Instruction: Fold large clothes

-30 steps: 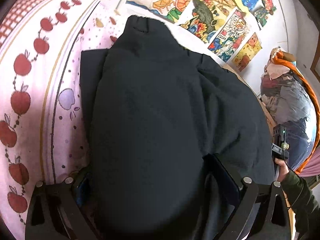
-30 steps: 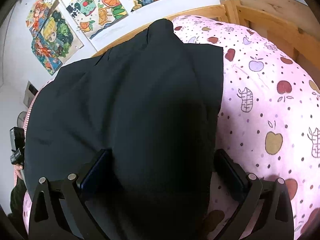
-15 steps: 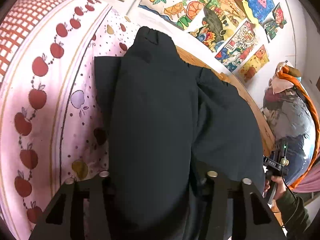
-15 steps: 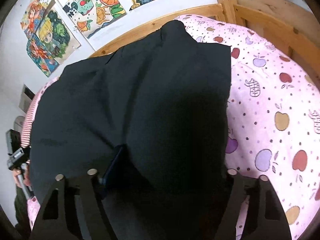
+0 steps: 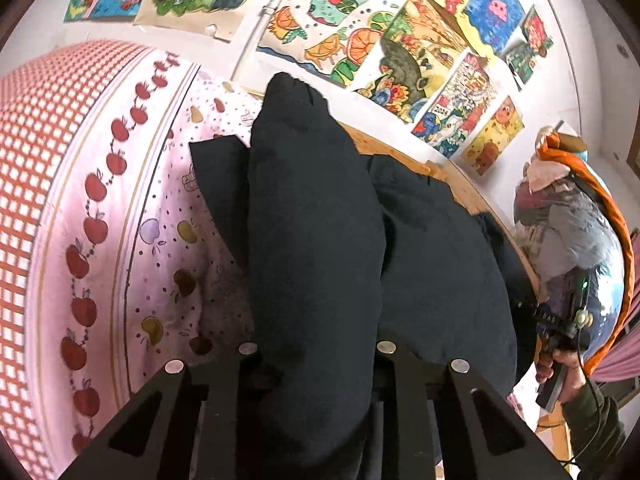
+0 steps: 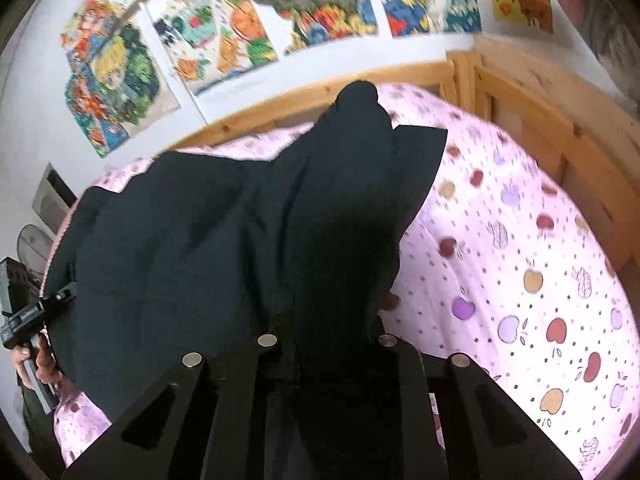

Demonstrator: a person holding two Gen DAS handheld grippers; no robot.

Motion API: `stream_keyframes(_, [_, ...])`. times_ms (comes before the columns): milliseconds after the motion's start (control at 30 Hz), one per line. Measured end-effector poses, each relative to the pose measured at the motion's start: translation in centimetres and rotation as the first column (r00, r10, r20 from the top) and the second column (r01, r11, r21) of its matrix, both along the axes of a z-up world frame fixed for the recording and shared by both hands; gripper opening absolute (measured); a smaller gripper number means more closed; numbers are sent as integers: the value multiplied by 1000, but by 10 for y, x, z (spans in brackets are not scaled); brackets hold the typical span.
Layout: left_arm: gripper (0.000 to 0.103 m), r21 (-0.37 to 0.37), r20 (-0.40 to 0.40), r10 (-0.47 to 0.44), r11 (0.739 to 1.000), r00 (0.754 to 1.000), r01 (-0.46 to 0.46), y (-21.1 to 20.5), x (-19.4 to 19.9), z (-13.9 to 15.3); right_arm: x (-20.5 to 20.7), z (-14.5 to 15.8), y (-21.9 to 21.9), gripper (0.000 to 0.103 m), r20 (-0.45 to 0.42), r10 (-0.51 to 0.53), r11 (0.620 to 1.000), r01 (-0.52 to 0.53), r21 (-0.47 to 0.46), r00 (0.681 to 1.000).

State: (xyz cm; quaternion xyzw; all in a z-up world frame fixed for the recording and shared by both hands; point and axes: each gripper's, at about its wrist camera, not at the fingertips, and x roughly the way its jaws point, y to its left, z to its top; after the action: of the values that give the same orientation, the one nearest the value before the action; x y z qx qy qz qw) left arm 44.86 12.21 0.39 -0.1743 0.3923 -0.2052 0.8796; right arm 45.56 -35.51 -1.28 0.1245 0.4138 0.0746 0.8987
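Observation:
A large black garment (image 5: 316, 232) lies on a pink apple-print bedsheet (image 5: 160, 248). My left gripper (image 5: 314, 364) is shut on the near edge of the garment, and the cloth rises in a ridge away from the jaws. The fingertips are hidden by the cloth. In the right wrist view the same black garment (image 6: 224, 248) spreads to the left over the sheet (image 6: 520, 264). My right gripper (image 6: 328, 356) is shut on its near edge, with a raised fold running away from it.
A wooden bed frame (image 6: 532, 100) runs along the far and right sides. Colourful posters (image 5: 400, 48) cover the wall behind. A pile of clothes (image 5: 576, 224) sits at the right. The other hand-held gripper shows at the left edge (image 6: 24, 312).
Both grippers went from wide open to shut on the garment's near edge. The cloth has bunched into a raised ridge and lifted off more of the pink sheet.

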Motion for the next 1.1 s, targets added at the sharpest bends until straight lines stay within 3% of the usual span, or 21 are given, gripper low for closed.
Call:
stream_keyframes(333, [21, 60, 74, -5, 998, 997, 1, 0, -43, 36, -25, 47, 29, 14, 86, 69, 997, -67, -30, 994])
stream_keyframes(533, [21, 62, 70, 10, 998, 997, -14, 10, -64, 44, -47, 66, 30, 14, 119, 104, 995, -102, -16, 987])
stream_keyframes(700, [21, 116, 73, 21, 993, 997, -30, 4, -77, 55, -61, 74, 40, 14, 132, 139, 990, -135, -38, 981])
stream_keyframes(867, [21, 144, 47, 37, 989, 998, -43, 1, -78, 48, -72, 71, 34, 14, 142, 156, 988, -154, -24, 978])
stream_keyframes(1000, [21, 168, 7, 47, 985, 999, -48, -2, -73, 30, -72, 51, 27, 14, 113, 140, 990, -141, 6, 984])
stream_keyframes(1100, [21, 185, 14, 50, 981, 999, -51, -4, -74, 28, -77, 38, 25, 14, 117, 145, 989, -143, -25, 983])
